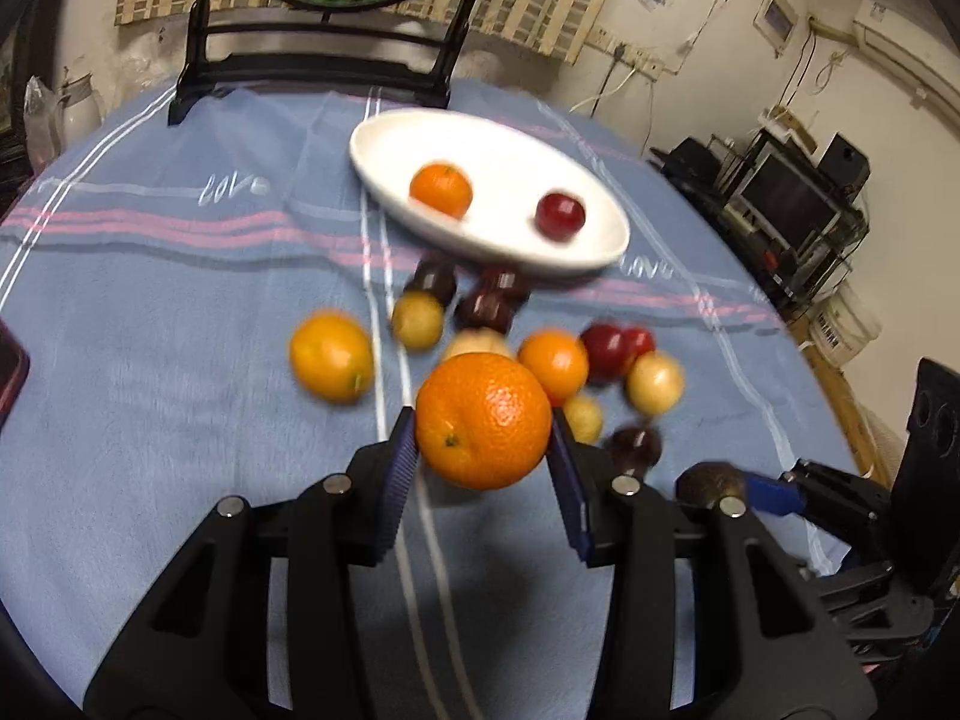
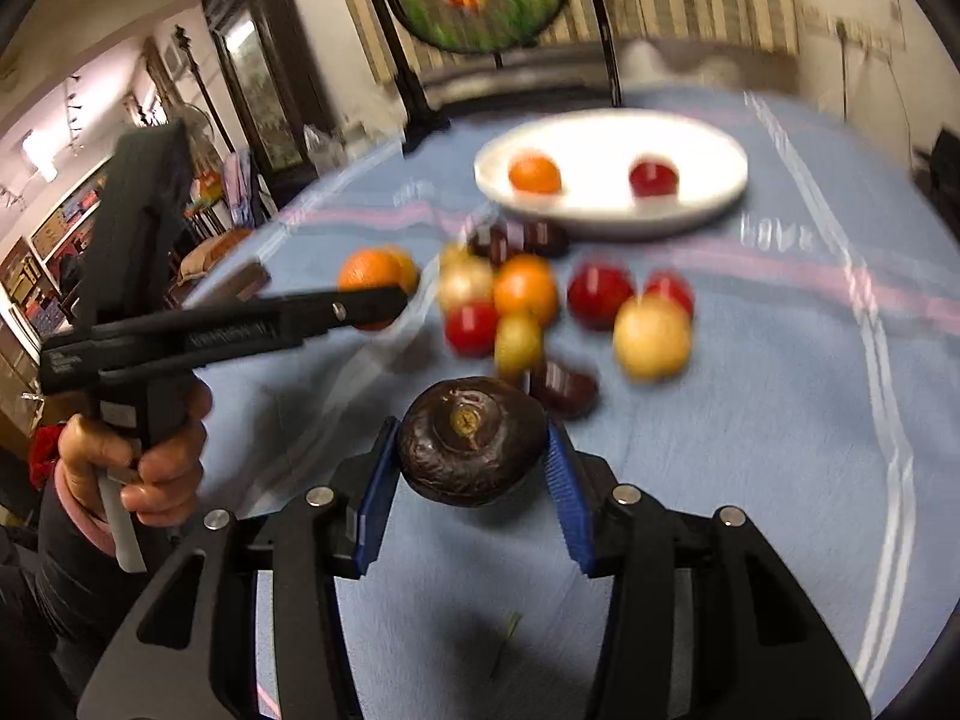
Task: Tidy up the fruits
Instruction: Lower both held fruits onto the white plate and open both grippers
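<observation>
We hold the left gripper (image 1: pixel 483 450) clamped on a large orange (image 1: pixel 483 420), its blue pads pressing the fruit's two sides, the fruit clear of the blue tablecloth (image 1: pixel 150 372). The right gripper (image 2: pixel 474 456) is likewise clenched on a dark, wrinkled fruit (image 2: pixel 472 450), stem scar toward the camera; we judge it an avocado, though blur leaves this unsure.

Beyond the tools lies the loose heap: oranges, red, yellow and dark purple fruits clustered on the cloth, among them a second orange (image 1: pixel 331 355) set slightly apart at the heap's left. Farther off stands the white oval dish (image 1: pixel 576 252), which already holds a small orange (image 1: pixel 441 189) and a red fruit (image 1: pixel 560 214).

Step in hand, as we judge it: both picks are made and the carry to the dish is beginning. The next move calls for passing each fruit over the heap without knocking it, lowering onto bare dish floor, and opening the jaws gently so that round fruit does not roll off the shallow rim.

The left wrist view alone shows the orange in its grip and the right gripper's tip at lower right. The right wrist view alone shows the hand (image 2: pixel 144 456) on the left tool's handle, a pink sleeve cuff, and the dark fruit's surface.
</observation>
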